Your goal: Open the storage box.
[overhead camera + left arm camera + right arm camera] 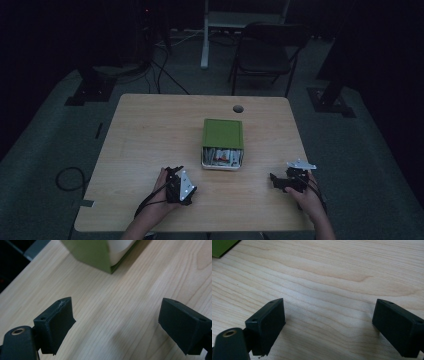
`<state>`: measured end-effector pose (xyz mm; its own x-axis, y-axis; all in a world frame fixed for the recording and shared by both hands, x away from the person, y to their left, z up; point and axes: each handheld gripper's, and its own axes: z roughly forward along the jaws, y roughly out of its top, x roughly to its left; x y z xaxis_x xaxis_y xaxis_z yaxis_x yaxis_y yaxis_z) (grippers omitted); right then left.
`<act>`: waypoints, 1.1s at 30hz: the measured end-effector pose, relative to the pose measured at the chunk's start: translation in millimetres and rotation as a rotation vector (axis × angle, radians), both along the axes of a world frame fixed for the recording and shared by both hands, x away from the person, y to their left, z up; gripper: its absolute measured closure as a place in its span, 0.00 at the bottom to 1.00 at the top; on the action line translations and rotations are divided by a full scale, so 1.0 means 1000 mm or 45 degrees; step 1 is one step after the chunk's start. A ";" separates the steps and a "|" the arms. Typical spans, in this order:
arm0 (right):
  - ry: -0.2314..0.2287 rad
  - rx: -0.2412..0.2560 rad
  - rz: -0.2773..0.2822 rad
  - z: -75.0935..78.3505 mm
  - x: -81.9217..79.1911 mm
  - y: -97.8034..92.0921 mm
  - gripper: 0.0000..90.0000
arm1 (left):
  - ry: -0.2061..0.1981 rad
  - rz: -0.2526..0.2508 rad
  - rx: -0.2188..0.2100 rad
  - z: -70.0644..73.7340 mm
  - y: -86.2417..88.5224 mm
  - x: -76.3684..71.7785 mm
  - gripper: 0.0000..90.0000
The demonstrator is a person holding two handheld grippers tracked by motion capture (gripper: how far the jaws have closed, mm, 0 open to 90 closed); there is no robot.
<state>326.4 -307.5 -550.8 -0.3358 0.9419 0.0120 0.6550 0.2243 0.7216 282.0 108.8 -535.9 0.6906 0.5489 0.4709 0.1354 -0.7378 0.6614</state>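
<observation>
Both tongs, left and right, rest gaping beside green box.

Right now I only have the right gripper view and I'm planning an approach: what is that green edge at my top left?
Observer: It belongs to a green box at the middle of the table, seen in the high view.
Operator: Is the box open anywhere?
Observer: Its near end shows a white tray with packets inside.
Operator: Where is the other gripper?
Observer: The left gripper sits near the table's front edge, left of the box, jaws open and holding nothing.
Operator: And mine?
Observer: The right gripper is right of the box, apart from it.
</observation>
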 end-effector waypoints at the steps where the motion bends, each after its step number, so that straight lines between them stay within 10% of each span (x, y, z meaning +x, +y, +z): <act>1: 0.000 0.000 0.000 0.000 0.000 0.000 0.12 | -0.011 -0.013 0.017 0.000 -0.003 0.000 0.15; 33: -0.001 0.000 0.002 0.000 0.000 0.000 0.12 | -0.232 -0.350 0.114 0.009 -0.073 0.000 0.19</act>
<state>326.5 -307.6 -550.8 -0.3370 0.9414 0.0115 0.6543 0.2253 0.7219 281.7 35.8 -526.4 0.7071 0.3049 0.6380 -0.1910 -0.7863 0.5875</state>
